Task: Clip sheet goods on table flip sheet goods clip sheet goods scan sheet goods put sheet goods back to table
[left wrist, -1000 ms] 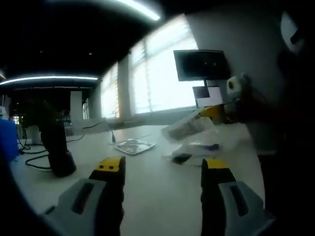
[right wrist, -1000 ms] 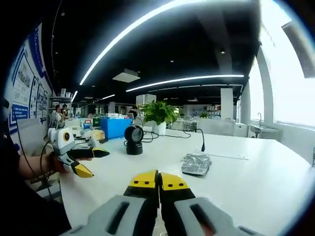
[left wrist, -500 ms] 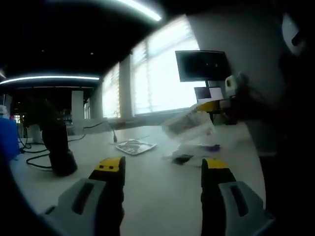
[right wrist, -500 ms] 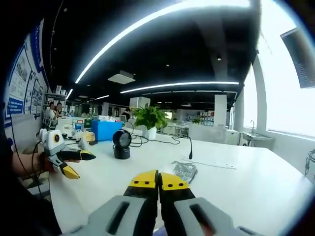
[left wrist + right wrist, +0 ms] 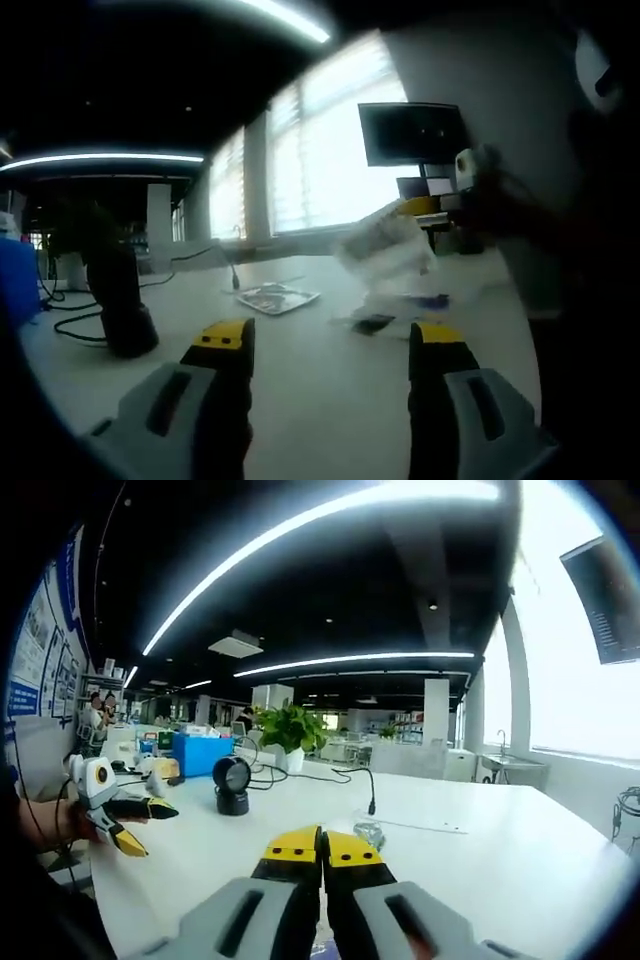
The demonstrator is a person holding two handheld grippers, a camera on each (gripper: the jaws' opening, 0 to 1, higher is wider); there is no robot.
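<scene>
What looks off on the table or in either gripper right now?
Nothing looks spilled or broken. The right gripper holds a clear packet up off the white table, hanging crumpled and tilted. A foil packet and more packets lie loose on the table. The left gripper is open and empty.

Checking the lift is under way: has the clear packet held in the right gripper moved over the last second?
Yes. In the left gripper view the packet has risen off the table toward the wall monitor, which stays put; the right gripper holds it.
</scene>
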